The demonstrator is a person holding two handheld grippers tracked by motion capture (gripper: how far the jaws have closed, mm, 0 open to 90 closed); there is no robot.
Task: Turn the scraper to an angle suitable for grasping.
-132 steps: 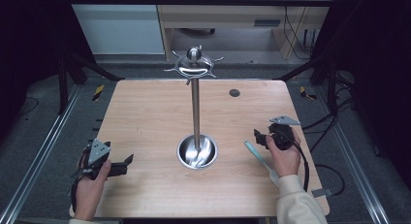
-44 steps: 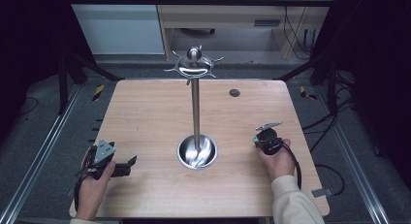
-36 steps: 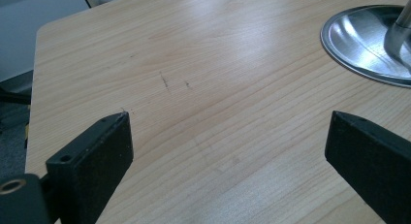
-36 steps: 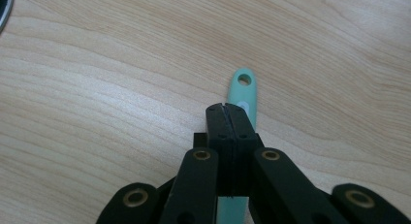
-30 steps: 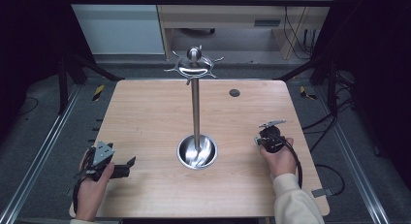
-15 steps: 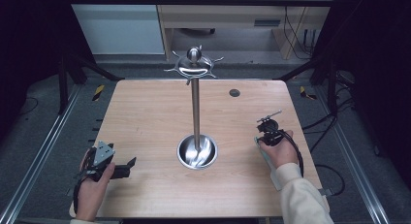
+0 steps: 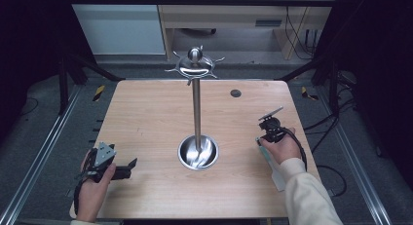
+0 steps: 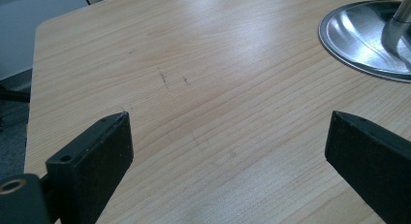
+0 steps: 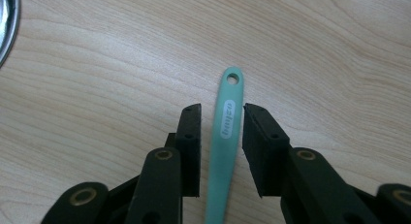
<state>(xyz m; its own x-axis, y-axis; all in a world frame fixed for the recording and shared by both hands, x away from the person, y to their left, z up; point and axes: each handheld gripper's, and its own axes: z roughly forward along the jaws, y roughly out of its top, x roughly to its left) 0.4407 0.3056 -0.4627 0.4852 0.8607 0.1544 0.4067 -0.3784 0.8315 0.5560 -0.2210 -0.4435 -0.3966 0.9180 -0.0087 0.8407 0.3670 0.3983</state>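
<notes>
In the high view the right gripper [image 7: 269, 130] sits at the right of the frame, near the desk's [image 7: 146, 113] right edge. Its fingers [image 9: 190, 136] stand narrowly parted astride a teal handle [image 9: 225, 132] lying flat on the wood, small gaps either side; contact looks unlikely, though I cannot be sure. The left gripper [image 7: 122, 167], lower left, has fingers [image 8: 92, 156] spread wide over bare wood. A steel stand [image 7: 197, 113] rises from its dish at centre, with open desk around it.
</notes>
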